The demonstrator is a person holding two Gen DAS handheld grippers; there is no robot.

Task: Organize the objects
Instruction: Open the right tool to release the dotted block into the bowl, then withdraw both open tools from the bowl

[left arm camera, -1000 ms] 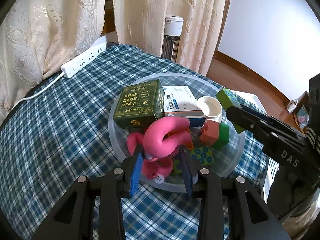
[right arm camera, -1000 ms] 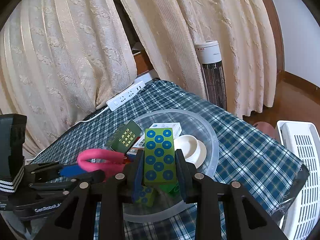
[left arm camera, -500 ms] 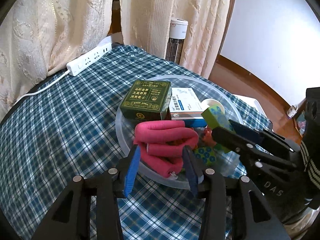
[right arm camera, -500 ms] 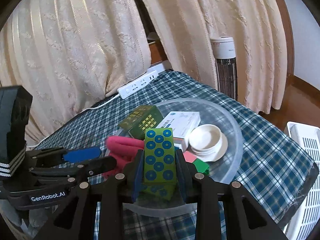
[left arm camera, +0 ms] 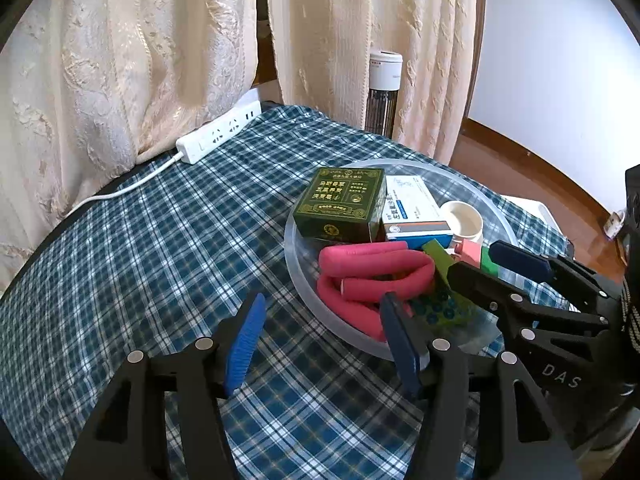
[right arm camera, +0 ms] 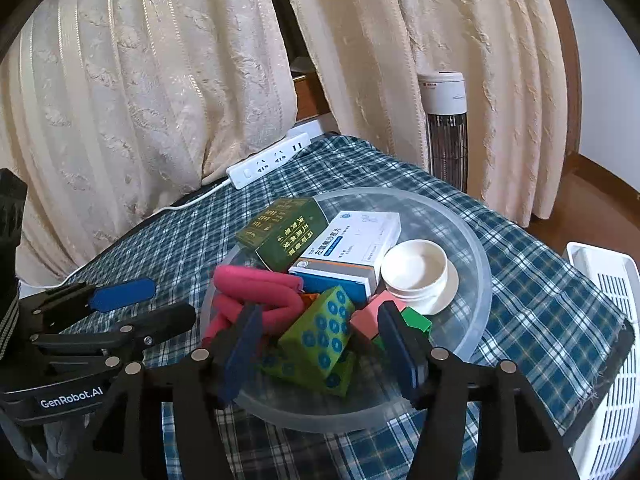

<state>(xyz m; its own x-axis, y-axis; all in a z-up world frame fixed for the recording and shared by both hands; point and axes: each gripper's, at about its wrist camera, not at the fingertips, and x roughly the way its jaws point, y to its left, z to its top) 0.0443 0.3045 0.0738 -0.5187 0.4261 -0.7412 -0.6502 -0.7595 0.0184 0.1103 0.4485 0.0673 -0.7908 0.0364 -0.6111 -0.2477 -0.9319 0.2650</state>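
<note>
On the checked tablecloth (left arm camera: 160,248), the clear round tray (right arm camera: 472,248) is serving as the collecting point, and everything gathered so far is sitting inside its rim so nothing is straying across the cloth. I am holding my left gripper (left arm camera: 320,336) over the cloth at the tray's near-left edge, fingers spread wide and gripping nothing; I am holding my right gripper (right arm camera: 320,344) low at the tray's near rim, also spread wide and empty, one finger either side of the dotted green block (right arm camera: 324,328) without touching it.

The dark green box (left arm camera: 340,204) and the white medicine box (right arm camera: 352,240) are lying flat side by side at the back, where large flat-sided items pack best. The pink foam tube (left arm camera: 372,272) is curling along the left inner wall, its loops resting on each other. The white cup (right arm camera: 414,270) is standing upright to the right. The dotted green block is leaning tilted on another like it, beside a small pink and green block (right arm camera: 380,316); I judge it could slide.
</note>
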